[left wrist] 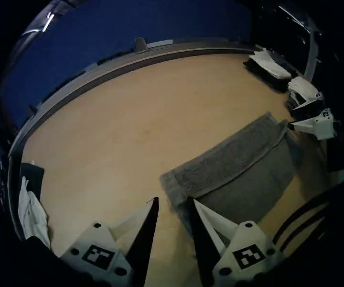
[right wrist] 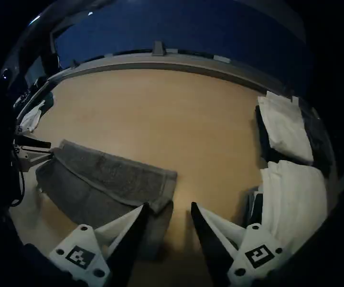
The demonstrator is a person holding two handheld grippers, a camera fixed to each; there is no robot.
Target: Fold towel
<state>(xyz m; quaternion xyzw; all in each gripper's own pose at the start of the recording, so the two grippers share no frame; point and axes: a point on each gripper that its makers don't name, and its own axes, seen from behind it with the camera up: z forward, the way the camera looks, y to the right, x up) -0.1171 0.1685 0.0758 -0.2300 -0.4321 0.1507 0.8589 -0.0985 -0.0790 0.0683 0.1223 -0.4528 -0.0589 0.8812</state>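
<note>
Left gripper (left wrist: pixel 172 208) and right gripper (right wrist: pixel 168 210), both spread, are hovering at opposite ends of the towel (left wrist: pixel 239 172), which is lying lengthwise between them, one corner just ahead of each.

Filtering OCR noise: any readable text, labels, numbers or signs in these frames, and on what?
No readable words, numbers or brands.
Left gripper: black-and-white code markers on the finger bases; these are patterns, not text.
Right gripper: code markers of the same kind.
Grey towel, white folded cloths: no tag or print visible.
</note>
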